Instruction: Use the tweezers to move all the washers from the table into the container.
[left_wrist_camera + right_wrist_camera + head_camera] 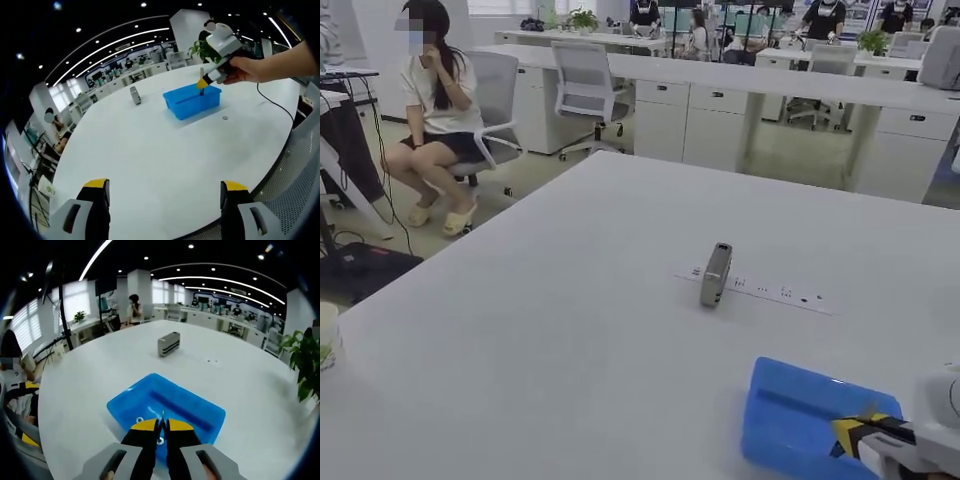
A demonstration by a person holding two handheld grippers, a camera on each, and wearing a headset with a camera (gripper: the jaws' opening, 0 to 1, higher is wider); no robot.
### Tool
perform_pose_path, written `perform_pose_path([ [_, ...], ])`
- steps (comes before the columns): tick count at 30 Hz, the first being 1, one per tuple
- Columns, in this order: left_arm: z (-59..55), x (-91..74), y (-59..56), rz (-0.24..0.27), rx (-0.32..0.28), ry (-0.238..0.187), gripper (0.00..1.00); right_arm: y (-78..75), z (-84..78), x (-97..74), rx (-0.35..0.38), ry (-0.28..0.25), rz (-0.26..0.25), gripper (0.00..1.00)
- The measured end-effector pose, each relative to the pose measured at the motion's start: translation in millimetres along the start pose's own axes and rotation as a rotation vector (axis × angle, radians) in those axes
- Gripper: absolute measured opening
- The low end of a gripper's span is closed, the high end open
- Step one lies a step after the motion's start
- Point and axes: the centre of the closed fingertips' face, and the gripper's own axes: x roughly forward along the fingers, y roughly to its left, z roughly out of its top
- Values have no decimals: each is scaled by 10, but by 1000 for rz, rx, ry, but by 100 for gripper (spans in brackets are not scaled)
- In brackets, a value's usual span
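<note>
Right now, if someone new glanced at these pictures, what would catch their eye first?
The bright blue container on the white table stands out. The right gripper is above it, fingers shut on tweezers that point down over washers lying inside. One washer lies on the table beside the container, and a grey device sits on a power strip further across.
</note>
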Motion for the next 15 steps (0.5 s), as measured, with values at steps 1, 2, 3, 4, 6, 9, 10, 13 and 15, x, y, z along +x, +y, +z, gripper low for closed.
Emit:
perform_pose_path([
  [1,0,0,-1,-1,1,0,94,4,8,-12,0,-1,0,2],
  [2,-2,1,-3,-2,0,1,94,9,23,-32,-2,-5,-1,2],
  [3,-1,1,-5,-3,0,1,94,4,36,-44,-4,-8,-3,2],
  [4,2,0,-6,-3,1,-1,94,2,56,-66,-6,-13,-5,2],
  [6,5,0,-7,-3,2,-3,94,2,81,-92,-7,-19,-3,2],
  [9,15,-3,-4,-2,3,-9,94,14,116,-144,-29,-26,-9,2],
  [10,17,-3,-3,-2,1,-11,94,18,123,-157,-31,-27,-9,2],
  [13,25,-5,-1,-2,0,-15,94,9,165,-219,-40,-39,-14,2],
  [15,27,-5,-3,-2,2,-16,94,18,191,-271,-36,-45,-16,2],
])
